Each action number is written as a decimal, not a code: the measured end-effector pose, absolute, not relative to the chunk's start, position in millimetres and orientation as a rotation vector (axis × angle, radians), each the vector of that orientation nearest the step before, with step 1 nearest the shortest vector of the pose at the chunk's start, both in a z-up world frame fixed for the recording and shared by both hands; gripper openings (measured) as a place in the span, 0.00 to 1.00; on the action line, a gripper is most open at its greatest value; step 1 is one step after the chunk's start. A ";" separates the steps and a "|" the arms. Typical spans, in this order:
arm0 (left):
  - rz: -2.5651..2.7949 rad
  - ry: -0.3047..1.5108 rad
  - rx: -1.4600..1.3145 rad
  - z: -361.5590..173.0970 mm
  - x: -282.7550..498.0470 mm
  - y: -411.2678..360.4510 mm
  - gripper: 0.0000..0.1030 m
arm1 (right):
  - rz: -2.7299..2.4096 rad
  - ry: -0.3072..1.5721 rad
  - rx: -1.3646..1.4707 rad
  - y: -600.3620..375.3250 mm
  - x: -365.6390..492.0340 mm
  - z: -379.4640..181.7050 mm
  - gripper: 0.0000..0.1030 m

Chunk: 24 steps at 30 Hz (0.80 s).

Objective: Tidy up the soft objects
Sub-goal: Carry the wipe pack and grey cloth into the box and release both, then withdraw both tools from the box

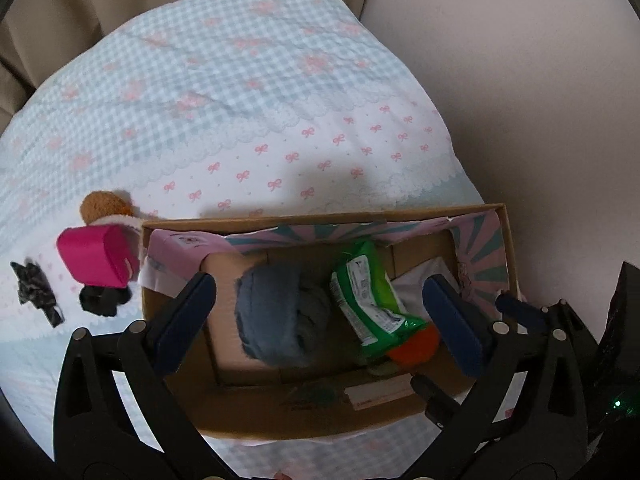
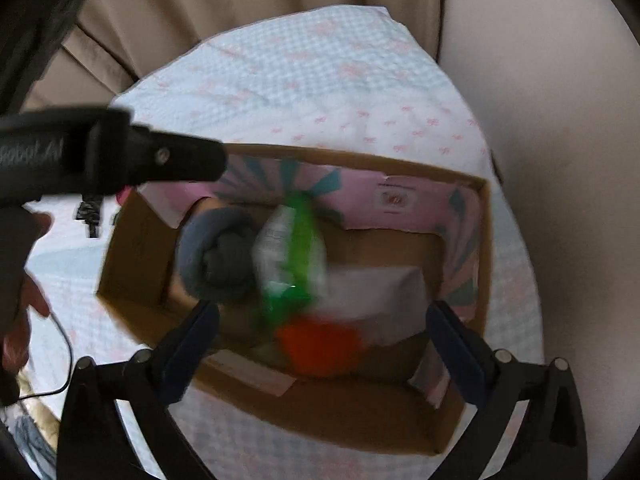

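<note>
An open cardboard box (image 1: 280, 408) (image 2: 132, 248) sits on the bed. Inside lie a rolled grey-blue cloth (image 1: 276, 312) (image 2: 216, 256), a green wipes packet (image 1: 368, 296) (image 2: 296, 256), an orange soft item (image 1: 414, 346) (image 2: 320, 344) and a white item (image 1: 416, 284) (image 2: 380, 292). My left gripper (image 1: 320, 320) hangs open and empty above the box. My right gripper (image 2: 320, 352) is also open and empty above the box; its view is blurred. Left of the box lie a pink pouch (image 1: 98, 256), a brown plush (image 1: 105, 205), a black scrunchie (image 1: 102, 300) and a dark bow (image 1: 36, 292).
The bed has a blue gingham and pink-bow sheet (image 1: 240, 92). Beige curtains (image 2: 240, 0) hang behind it and a pale wall (image 1: 520, 80) stands at the right. The left gripper's body (image 2: 112, 156) crosses the right wrist view at the left.
</note>
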State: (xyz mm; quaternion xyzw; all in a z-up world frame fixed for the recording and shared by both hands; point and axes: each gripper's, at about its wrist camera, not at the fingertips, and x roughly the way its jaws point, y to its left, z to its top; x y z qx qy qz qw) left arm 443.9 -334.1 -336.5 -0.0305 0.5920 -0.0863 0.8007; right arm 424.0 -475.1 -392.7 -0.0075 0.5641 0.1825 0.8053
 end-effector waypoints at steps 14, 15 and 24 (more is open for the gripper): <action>-0.176 1.229 -0.055 -307.1 423.3 -331.9 1.00 | 0.365 1.075 -0.026 -480.5 409.5 -354.7 1.00; -0.182 1.217 -0.054 -300.6 419.1 -331.6 1.00 | 0.362 1.066 -0.038 -480.1 407.4 -350.5 1.00; -0.166 1.126 -0.068 -243.6 377.6 -317.9 1.00 | 0.318 1.014 -0.071 -479.7 383.4 -292.7 1.00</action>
